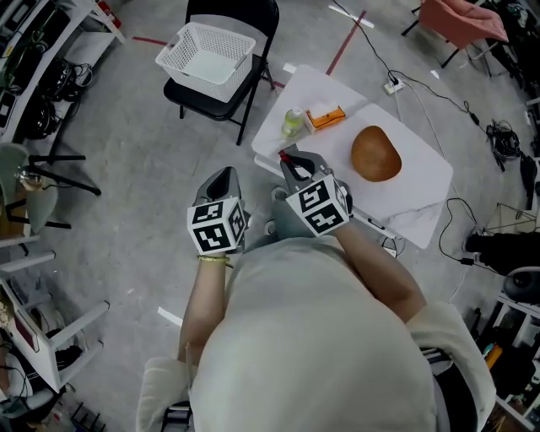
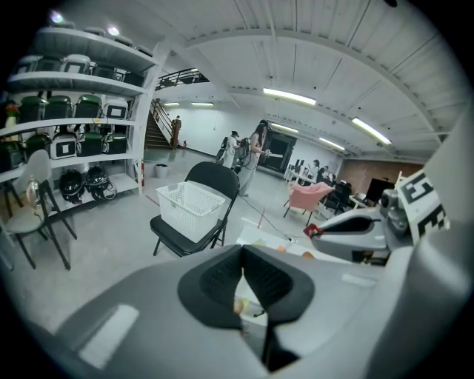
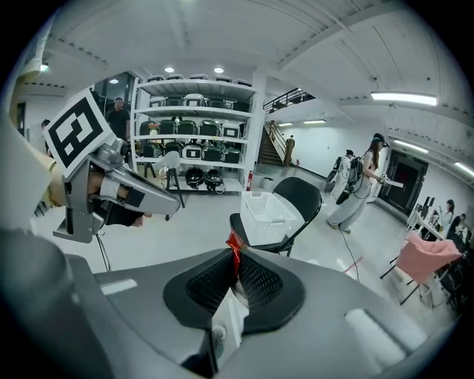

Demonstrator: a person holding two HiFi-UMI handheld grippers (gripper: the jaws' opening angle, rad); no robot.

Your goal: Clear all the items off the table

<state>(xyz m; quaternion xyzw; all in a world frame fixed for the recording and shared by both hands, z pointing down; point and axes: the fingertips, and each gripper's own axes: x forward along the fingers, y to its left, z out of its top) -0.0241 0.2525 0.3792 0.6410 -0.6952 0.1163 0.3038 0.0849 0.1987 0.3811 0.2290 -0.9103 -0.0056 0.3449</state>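
Note:
My right gripper (image 1: 291, 162) hovers over the near left corner of the white table (image 1: 422, 181), shut on a thin packet (image 3: 234, 250) that has a red top edge and a white body. My left gripper (image 1: 222, 180) is off the table's left side, over the floor, shut with nothing in it. On the table lie a pale green bottle (image 1: 293, 123), an orange packet (image 1: 326, 117) and a brown round object (image 1: 375, 153). A white basket (image 1: 205, 52) rests on a black folding chair (image 1: 221, 93) beyond the left gripper. The basket (image 3: 270, 215) stands straight ahead of the right jaws.
Cables and a power strip (image 1: 394, 84) lie on the floor behind the table. Shelving with gear (image 2: 70, 126) lines the left side, and a small stool (image 1: 34, 181) stands there. A pink chair (image 1: 460, 21) is at the far right. People stand in the distance (image 3: 355, 185).

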